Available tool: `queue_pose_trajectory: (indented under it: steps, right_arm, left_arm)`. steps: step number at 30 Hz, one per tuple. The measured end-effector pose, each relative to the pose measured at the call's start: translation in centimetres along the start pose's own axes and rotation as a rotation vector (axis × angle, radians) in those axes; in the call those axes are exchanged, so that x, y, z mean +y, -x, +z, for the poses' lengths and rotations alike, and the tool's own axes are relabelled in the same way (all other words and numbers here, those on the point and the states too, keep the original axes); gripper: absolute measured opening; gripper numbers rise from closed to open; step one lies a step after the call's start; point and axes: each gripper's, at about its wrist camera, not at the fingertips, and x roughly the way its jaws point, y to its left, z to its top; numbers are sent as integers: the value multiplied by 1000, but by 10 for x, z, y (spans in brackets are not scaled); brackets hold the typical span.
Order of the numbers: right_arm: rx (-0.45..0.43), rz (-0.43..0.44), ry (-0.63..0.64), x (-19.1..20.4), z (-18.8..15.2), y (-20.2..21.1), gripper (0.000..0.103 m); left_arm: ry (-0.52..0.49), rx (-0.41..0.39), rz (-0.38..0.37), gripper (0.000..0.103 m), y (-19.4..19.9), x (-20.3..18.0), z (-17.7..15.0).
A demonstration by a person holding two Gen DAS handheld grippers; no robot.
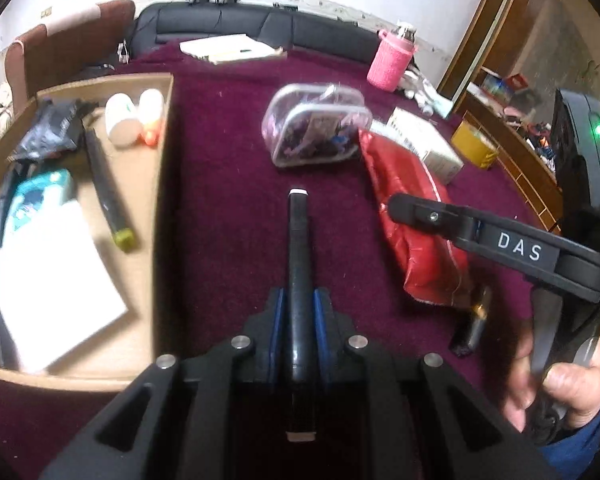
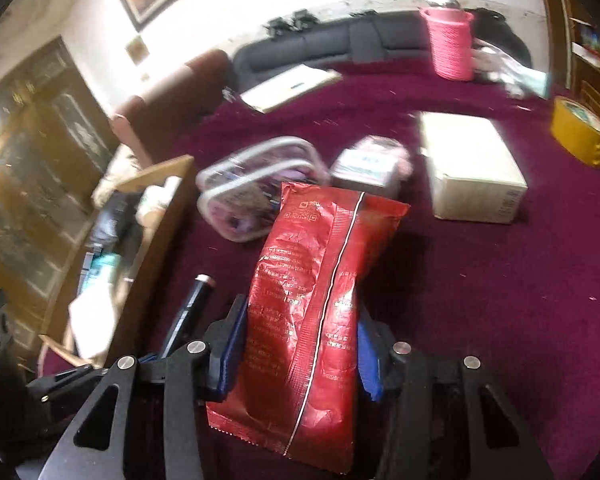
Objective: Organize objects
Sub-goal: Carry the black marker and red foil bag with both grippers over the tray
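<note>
My left gripper (image 1: 300, 316) is shut on a black marker (image 1: 299, 248) with a white tip, held above the maroon cloth just right of the cardboard box (image 1: 156, 168). The marker also shows in the right wrist view (image 2: 188, 308). My right gripper (image 2: 296, 344) is shut on a red foil snack bag (image 2: 316, 304), which stands up between the blue pads. The bag (image 1: 412, 216) and the right gripper (image 1: 396, 204) show at the right of the left wrist view. The box holds a black marker (image 1: 104, 188), white bottles (image 1: 120, 120), a dark pouch and white paper.
A clear zip pouch (image 1: 316, 128) (image 2: 252, 184) lies mid-table. A white carton (image 2: 472, 168), a small printed box (image 2: 368, 168), a yellow tape roll (image 2: 580, 132), a pink-sleeved bottle (image 1: 392, 60) and a notebook (image 1: 232, 48) stand behind. A black item (image 1: 472, 328) lies under the bag.
</note>
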Motion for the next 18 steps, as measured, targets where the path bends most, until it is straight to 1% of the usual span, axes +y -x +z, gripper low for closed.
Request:
queue_pose_trajectory:
  steps: [5, 9, 14, 18]
  right_arm:
    - [-57, 62, 40, 22, -3, 10, 53]
    - [-69, 140, 38, 35, -3, 10, 53]
    - [-44, 186, 37, 52, -4, 5, 53]
    - [-16, 224, 33, 67, -1, 0, 53]
  left_arm:
    - [10, -51, -25, 14, 22, 0, 6]
    - [31, -85, -34, 15, 37, 7, 10]
    - [67, -130, -35, 15, 55, 24, 16]
    - [106, -174, -17, 15, 74, 48, 18]
